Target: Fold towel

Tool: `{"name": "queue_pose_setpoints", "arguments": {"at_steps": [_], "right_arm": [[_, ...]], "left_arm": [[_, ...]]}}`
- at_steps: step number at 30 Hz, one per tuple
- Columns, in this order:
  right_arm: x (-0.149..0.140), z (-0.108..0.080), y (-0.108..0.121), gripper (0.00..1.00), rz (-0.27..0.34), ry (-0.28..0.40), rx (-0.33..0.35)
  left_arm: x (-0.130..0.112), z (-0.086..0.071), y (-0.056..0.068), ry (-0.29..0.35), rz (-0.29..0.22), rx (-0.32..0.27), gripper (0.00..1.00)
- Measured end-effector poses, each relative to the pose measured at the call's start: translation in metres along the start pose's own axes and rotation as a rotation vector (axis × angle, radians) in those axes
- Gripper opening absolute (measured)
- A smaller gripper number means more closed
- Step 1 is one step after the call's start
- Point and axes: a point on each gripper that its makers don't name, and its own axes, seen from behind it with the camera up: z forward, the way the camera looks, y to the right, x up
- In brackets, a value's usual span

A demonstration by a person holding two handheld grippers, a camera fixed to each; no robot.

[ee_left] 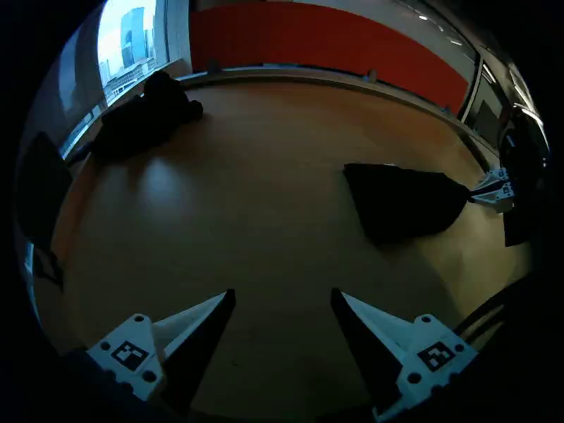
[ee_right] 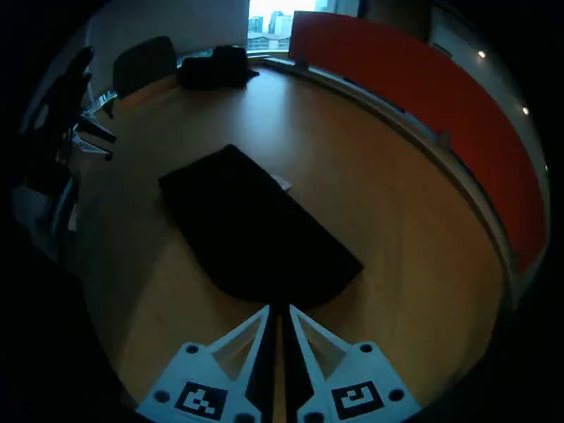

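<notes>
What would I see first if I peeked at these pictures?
A dark cloth towel lying in the middle of the light brown wooden table, its near edge pinched by the white right gripper. Along the table's far side runs a long bright orange-red panel. The white left gripper hovers open above bare wood.

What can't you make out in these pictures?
Towel folds: right gripper view, the cloth is too dark.
Right claw grip on the cloth's edge: same view, lost against the dark cloth.
Dark heap by the window: left gripper view, a backlit silhouette.
</notes>
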Motion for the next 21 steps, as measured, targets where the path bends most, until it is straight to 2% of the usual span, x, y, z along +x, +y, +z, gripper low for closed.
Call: {"name": "queue_pose_setpoints", "arguments": {"at_steps": [11, 15, 21], "right_arm": [[0.086, 0.005, -0.023, 0.04, -0.162, 0.088, 0.058], [0.103, 0.009, -0.032, 0.04, -0.220, 0.097, 0.072], [0.118, 0.017, -0.041, 0.04, -0.272, 0.099, 0.091]], "left_arm": [[-0.010, -0.008, -0.002, 0.011, -0.054, 0.000, 1.00], [-0.013, -0.011, -0.001, 0.017, -0.073, -0.001, 1.00], [-0.017, -0.014, 0.000, 0.025, -0.100, -0.004, 1.00]]}}
